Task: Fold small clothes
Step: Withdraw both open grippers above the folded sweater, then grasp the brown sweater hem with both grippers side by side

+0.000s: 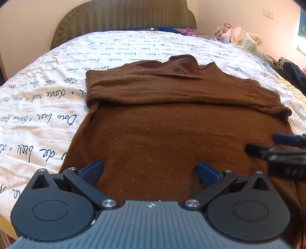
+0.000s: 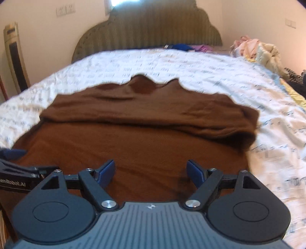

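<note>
Lying flat mid-bed, the brown sweater (image 1: 172,122) covers the centre and near part of the white script-print sheet (image 1: 47,107). Knit looks fuzzy, dark brown, plain, no pattern visible. Far part carries a folded band across the full width: a thick rolled edge runs from 9 to 3 o'clock, with a bulkier lump at the 3 o'clock end. Neck opening sits at 12 o'clock, a dipped notch between two raised points. Lower body panel lies smooth, a few light lint specks on it; its 9 o'clock edge slants outward toward the near edge of the bed. Left gripper (image 1: 150,169) is spread wide over the lower panel, blue pads apart, nothing pinched between them. Right gripper (image 2: 151,173) is also spread, pads clear of the cloth, nothing between them; right wrist view is motion-blurred. Each gripper shows in the other's view: right one at 3 o'clock in the left view, left one at 9 o'clock in the right view, both over the sweater's near side edges. Olive headboard (image 1: 126,17) at 12 o'clock; pile of pale clothes (image 1: 237,36) at 2 o'clock by the wall.
</note>
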The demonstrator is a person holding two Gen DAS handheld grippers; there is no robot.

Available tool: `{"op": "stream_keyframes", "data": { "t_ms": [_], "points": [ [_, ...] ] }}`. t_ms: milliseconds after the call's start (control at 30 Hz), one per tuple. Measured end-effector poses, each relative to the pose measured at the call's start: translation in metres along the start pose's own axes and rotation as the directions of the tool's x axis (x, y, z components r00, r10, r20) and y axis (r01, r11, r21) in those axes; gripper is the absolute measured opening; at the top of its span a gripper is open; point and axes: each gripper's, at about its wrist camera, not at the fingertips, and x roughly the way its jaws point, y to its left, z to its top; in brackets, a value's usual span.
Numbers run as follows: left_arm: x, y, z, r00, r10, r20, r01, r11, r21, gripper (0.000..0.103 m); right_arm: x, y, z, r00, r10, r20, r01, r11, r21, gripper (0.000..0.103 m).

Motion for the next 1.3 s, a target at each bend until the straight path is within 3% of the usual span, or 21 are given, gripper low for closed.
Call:
{"op": "stream_keyframes", "data": {
  "t_ms": [333, 633, 767, 900, 1000, 1067, 1233, 1300],
  "points": [
    [-0.01, -0.001, -0.019, 0.999, 0.002, 0.045, -0.003, 0.999, 0.033, 0.103, -0.027, 0.017, -0.048, 0.999, -0.043, 0.034, 0.044, 0.999, -0.033, 0.091],
    [-0.042, 0.006, -0.053, 0.997, -0.034, 0.075, 0.029, 0.998, 0.063, 0.103, -0.067, 0.019, -0.086, 0.997, -0.045, 0.062, 0.047, 0.999, -0.025, 0.091],
    [-0.074, 0.027, -0.073, 0.99, -0.12, 0.072, 0.118, 0.993, 0.029, 0.103, -0.09, 0.015, -0.094, 0.998, -0.027, 0.055, 0.029, 0.999, -0.036, 0.091],
    [-0.102, 0.063, -0.103, 0.98, -0.197, 0.003, 0.196, 0.975, -0.107, 0.103, -0.13, 0.004, -0.108, 0.996, -0.03, 0.085, 0.032, 0.999, -0.021, 0.092],
    [-0.101, 0.084, -0.129, 0.966, -0.251, -0.057, 0.235, 0.951, -0.2, 0.103, -0.151, -0.008, -0.118, 0.998, -0.026, 0.062, 0.024, 0.999, 0.039, 0.092],
    [-0.095, 0.091, -0.139, 0.952, -0.304, -0.045, 0.286, 0.929, -0.234, 0.103, -0.161, -0.015, -0.126, 0.998, -0.045, 0.052, 0.041, 0.997, 0.067, 0.092],
    [-0.079, 0.088, -0.133, 0.939, -0.345, 0.002, 0.337, 0.914, -0.226, 0.102, -0.174, -0.038, -0.153, 0.999, -0.017, 0.043, 0.008, 0.981, 0.196, 0.092],
    [-0.075, 0.085, -0.13, 0.928, -0.372, 0.014, 0.365, 0.903, -0.225, 0.095, -0.173, -0.047, -0.164, 1.0, -0.008, 0.028, 0.001, 0.974, 0.227, 0.092]
  ]
}}
